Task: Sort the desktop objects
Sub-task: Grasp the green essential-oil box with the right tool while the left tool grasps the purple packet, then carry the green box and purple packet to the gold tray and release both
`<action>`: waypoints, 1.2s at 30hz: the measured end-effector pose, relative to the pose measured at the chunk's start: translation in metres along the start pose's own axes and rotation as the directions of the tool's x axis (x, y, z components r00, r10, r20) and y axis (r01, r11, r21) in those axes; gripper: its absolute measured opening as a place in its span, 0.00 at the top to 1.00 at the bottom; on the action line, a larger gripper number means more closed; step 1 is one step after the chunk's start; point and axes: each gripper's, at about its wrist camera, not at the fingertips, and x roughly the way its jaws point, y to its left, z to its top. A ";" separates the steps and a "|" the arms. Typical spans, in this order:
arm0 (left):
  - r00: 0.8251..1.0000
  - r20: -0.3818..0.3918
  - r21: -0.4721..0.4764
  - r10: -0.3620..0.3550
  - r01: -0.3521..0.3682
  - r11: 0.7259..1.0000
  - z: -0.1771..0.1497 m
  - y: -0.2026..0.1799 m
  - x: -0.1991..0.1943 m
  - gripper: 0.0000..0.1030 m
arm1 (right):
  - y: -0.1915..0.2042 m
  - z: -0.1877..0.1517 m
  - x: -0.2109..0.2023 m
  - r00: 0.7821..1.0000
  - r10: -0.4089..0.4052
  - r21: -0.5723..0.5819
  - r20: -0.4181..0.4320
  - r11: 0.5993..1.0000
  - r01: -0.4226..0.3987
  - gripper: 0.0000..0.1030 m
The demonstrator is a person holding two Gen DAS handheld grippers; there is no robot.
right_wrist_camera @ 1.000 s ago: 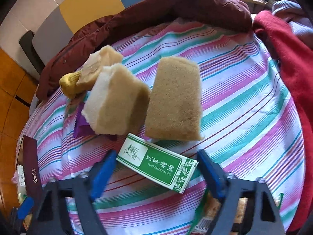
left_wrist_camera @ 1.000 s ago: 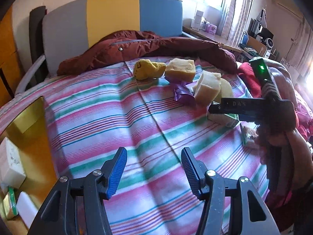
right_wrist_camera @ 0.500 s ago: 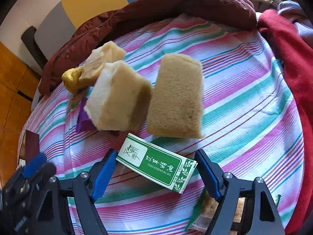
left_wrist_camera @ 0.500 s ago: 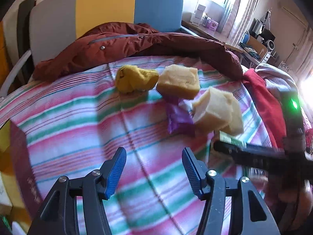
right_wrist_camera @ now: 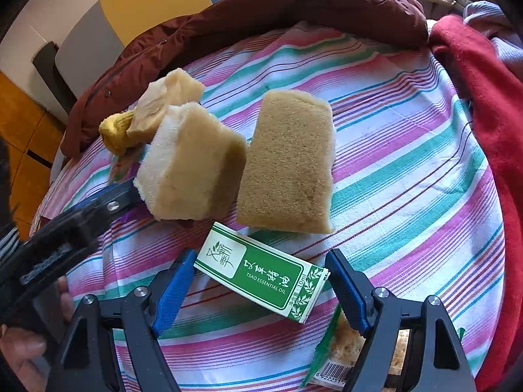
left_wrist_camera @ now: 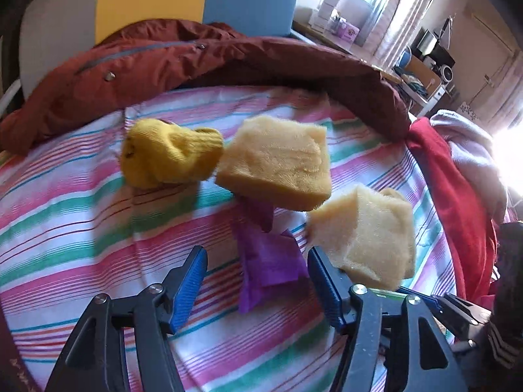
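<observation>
Green-and-white carton [right_wrist_camera: 261, 272], printed "TSAO ESSENTIAL OIL", lies flat and skewed on the striped sheet [right_wrist_camera: 408, 150]; I take it as my landmark. My right gripper [right_wrist_camera: 258, 289] straddles it, jaws released, blue pads clear of both ends, nothing clamped. Just beyond the carton, two sponges: a pale thick block [right_wrist_camera: 189, 166] tilted on edge and a brown coarse-faced one [right_wrist_camera: 287, 163] leaning beside it, the two touching. Further back from the carton, a third tan sponge [right_wrist_camera: 170, 101] rests against a yellow sock [right_wrist_camera: 117, 129]. A snack packet with a barcode [right_wrist_camera: 330, 359] lies just nearer than the carton, partly under my right finger.

My left gripper [left_wrist_camera: 258, 284] has just been widening; jaws released, with a purple wrapper [left_wrist_camera: 268, 264] on the sheet between the pads, not pinched. In the right view its dark frame [right_wrist_camera: 75, 225] comes in left of the carton, close to the pale sponge.

Open sheet lies right of the carton, up to a red cloth [right_wrist_camera: 483, 98]. A maroon jacket [right_wrist_camera: 294, 9] bounds the far edge.
</observation>
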 end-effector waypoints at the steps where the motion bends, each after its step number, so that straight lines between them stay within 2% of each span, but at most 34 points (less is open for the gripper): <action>1: 1.000 -0.007 0.002 -0.003 0.003 1.000 0.000 -0.001 0.004 0.37 | 0.001 0.000 0.000 1.000 -0.003 -0.004 -0.001 1.000 0.003 0.21; 5: 1.000 0.008 0.046 0.026 -0.027 0.999 0.000 -0.008 0.014 0.41 | 0.003 0.001 0.000 1.000 -0.011 -0.016 0.000 1.000 0.011 0.21; 7: 0.999 0.020 0.082 0.050 -0.051 0.995 -0.002 -0.013 0.015 0.47 | 0.003 0.001 0.000 1.000 -0.012 -0.018 0.001 1.000 0.012 0.21; 8: 0.997 0.027 0.098 0.066 -0.068 0.993 -0.004 -0.015 0.016 0.56 | 0.003 0.001 0.000 1.000 -0.014 -0.021 0.000 1.000 0.014 0.21; 16: 0.996 0.042 0.097 0.084 -0.088 0.991 -0.015 -0.006 0.006 0.59 | 0.010 0.000 0.000 0.999 -0.052 -0.074 0.004 0.996 0.052 0.22; 22: 0.992 0.063 0.062 0.112 -0.116 0.991 -0.041 0.003 -0.015 0.59 | 0.018 -0.005 0.002 0.998 -0.058 -0.110 0.009 0.992 0.058 0.23; 29: 0.990 0.086 0.019 0.111 -0.113 0.993 -0.073 0.015 -0.046 0.59 | 0.033 -0.011 0.002 1.000 0.008 -0.171 0.000 0.985 -0.008 0.23; 33: 0.990 0.092 -0.001 0.106 -0.107 0.994 -0.089 0.017 -0.061 0.59 | 0.045 -0.029 -0.003 0.998 0.059 -0.211 -0.008 0.976 -0.060 0.23; 36: 0.989 0.104 -0.015 0.107 -0.106 0.994 -0.098 0.019 -0.074 0.59 | 0.043 -0.018 0.019 0.998 0.068 -0.239 -0.010 0.969 -0.069 0.23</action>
